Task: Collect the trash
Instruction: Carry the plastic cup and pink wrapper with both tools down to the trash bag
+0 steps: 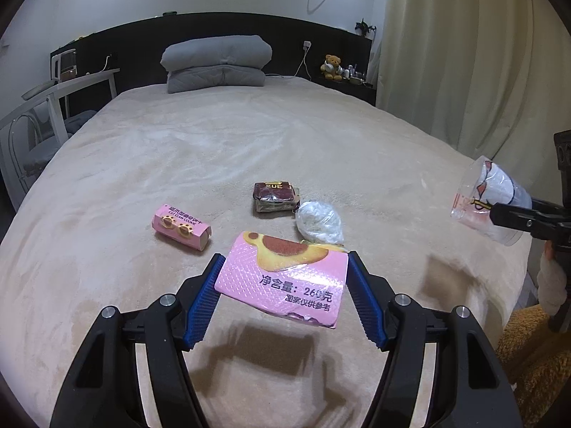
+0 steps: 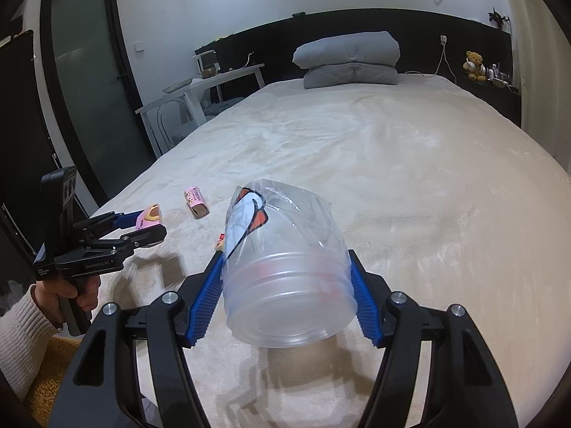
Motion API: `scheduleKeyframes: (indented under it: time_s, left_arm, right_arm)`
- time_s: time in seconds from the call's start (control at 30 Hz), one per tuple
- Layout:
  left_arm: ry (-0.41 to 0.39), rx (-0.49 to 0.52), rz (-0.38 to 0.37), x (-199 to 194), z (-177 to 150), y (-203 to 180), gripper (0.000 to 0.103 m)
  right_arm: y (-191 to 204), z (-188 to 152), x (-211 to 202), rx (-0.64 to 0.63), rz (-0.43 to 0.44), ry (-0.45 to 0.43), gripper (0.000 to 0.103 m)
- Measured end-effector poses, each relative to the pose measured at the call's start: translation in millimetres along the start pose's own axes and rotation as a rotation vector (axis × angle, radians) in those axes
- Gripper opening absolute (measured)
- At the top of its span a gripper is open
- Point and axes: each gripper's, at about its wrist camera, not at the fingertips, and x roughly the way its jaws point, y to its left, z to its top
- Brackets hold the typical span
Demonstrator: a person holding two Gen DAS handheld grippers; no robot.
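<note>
So we're mid-collection: the left hand-held gripper [image 1: 283, 281] pinches a pink wrapper [image 1: 285, 278] lifted just off the bed [image 1: 249, 135], and the right hand-held gripper [image 2: 285, 281] clamps a clear plastic cup [image 2: 285, 267] on its side. Next I'd guess the wrapper goes into the cup's open mouth. The wrapper's flat, glossy and torn-looking, with a pink box [image 1: 182, 227], brown packet [image 1: 274, 197] and white bag [image 1: 319, 222] left on the bed.

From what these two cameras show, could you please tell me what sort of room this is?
Most likely a bedroom. A wide bed under a beige plush blanket fills both views, a folded grey quilt lies against the long black headboard, and a small brown teddy bear sits beside it.
</note>
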Motion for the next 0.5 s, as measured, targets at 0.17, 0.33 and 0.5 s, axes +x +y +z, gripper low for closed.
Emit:
scheduleKeyframes:
  time_s: [0.17,0.33,0.5]
  left_arm:
    - [-0.038,-0.014,-0.011,-24,-5,-8,0.066]
    - [-0.054,-0.024,-0.011,-43,-14,-15,0.066]
    - [-0.079,-0.022,-0.025,-67,-26,-29,0.066]
  right_arm:
    - [5,-15,-16,0.029,0.007,-0.006,0.066]
    - [15,-35,-33,0.044,0.018,-0.010,0.066]
    - [29,-55,-48,0.039,0.025,-0.004,0.066]
